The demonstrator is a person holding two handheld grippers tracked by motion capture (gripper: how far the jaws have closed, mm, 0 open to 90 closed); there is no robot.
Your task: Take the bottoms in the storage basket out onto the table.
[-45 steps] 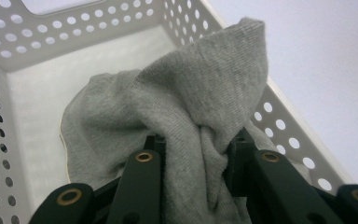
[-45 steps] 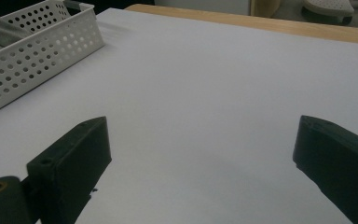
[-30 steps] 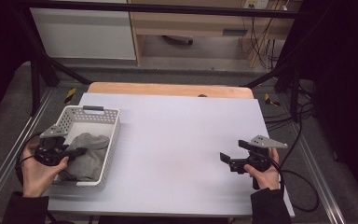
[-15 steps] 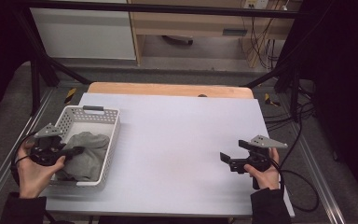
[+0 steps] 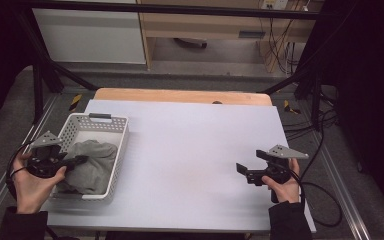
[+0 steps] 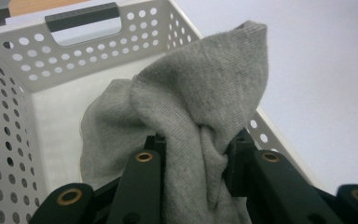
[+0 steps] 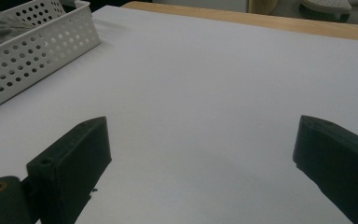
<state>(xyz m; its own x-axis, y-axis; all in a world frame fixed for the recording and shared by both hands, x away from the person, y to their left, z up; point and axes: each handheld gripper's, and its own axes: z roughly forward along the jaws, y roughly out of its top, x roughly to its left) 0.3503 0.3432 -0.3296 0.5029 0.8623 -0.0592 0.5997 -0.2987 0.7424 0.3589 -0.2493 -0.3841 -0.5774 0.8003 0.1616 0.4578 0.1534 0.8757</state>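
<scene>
The grey cloth (image 6: 200, 116) is pinched between the jaws of the left tool (image 5: 77, 161), which are closed tight on a bunched fold of it, as seen in the left gripper view; a peak of fabric is pulled up above the jaws while the rest lies in the white perforated basket (image 5: 114, 150) at about 9 o'clock on the tabletop (image 5: 195, 150). Compared with a second ago, the left tool is drawn slightly back toward 8 o'clock, to the near-left rim of the basket, and the cloth is tugged with it, so the lift out of the basket is judged to be just starting. The right tool (image 5: 241, 170) is kept where it was at about 4 o'clock, its jaws wide apart with nothing between them, low over bare tabletop, apparently held ready to take a second hold once the cloth is brought out
</scene>
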